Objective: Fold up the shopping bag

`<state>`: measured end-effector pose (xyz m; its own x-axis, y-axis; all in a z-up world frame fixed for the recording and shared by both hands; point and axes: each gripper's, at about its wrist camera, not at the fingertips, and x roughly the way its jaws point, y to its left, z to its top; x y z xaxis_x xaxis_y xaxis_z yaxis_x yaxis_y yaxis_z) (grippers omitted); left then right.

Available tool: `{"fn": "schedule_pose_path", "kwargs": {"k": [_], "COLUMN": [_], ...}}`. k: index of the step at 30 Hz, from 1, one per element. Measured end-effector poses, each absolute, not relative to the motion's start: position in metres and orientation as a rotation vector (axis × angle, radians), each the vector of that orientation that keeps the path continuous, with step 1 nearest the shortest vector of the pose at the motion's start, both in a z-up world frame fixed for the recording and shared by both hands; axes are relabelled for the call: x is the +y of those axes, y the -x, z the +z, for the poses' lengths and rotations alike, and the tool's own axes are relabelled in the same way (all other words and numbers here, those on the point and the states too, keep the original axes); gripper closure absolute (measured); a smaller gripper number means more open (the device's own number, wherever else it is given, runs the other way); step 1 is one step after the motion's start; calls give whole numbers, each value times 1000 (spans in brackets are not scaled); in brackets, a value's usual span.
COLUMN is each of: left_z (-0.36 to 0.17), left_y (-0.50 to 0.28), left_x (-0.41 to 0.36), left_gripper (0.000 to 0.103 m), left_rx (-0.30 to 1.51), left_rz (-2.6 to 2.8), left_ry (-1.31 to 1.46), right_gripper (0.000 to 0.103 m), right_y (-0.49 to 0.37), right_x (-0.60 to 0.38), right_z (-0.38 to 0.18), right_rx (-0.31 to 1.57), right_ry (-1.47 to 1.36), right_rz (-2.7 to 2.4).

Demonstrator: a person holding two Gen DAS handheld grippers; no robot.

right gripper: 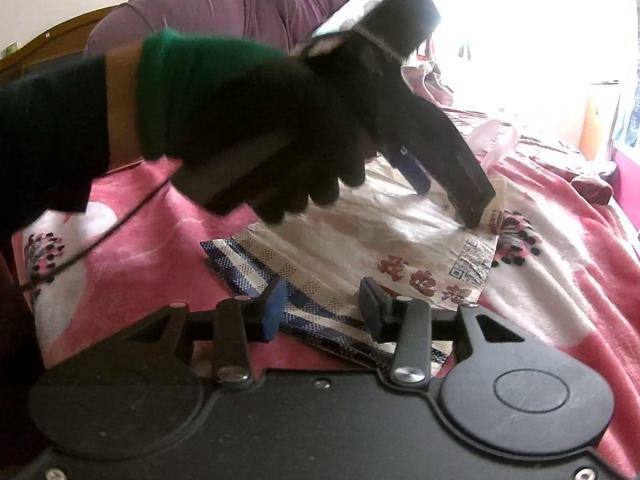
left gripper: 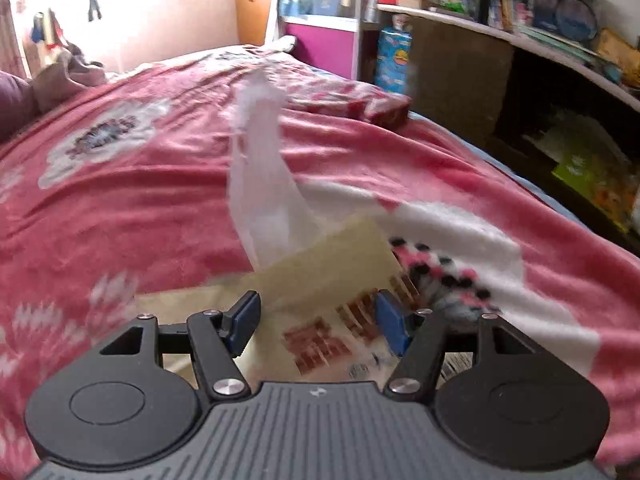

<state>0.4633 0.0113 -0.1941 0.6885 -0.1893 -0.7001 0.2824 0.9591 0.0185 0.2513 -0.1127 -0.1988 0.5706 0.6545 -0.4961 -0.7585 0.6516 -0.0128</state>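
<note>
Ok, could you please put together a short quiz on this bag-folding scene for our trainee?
1. True or false: the shopping bag lies on a bare wooden table.
2. What colour are the characters printed on it?
3. The hand holding the left gripper wears: A a black glove with a green cuff; B a white mitten; C nothing.
Key: 1 false, on a pink blanket; 2 red; 3 A.

A home bedroom: blanketed bed [left gripper: 160,184] (pink, floral), cluttered shelves [left gripper: 520,20].
</note>
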Motion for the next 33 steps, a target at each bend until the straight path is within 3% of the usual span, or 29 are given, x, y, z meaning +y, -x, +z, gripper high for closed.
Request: {"fn": "schedule_pose_path", "kwargs": {"k": [15, 21, 27, 33], "left_z": [-195, -155, -185, -192], "left_y": [-485, -442, -390, -335], "left_x": [3, 25, 39, 61], "left_gripper": [29, 29, 30, 30], "left_rx": [729, 722, 827, 776], "left_rz": [-175, -304, -405, -425], "left_ry": [-27, -49, -140, -248], "right_gripper": [58, 58, 58, 55], "right_y": [-247, -256, -255, -250], "right_x": [-116, -117, -119, -146], "right_z": [-191, -193, -188, -180], "right_rx": [492, 509, 509, 533], "right_ry": [222, 202, 214, 209], "right_rz": [846, 857, 865, 826]}}
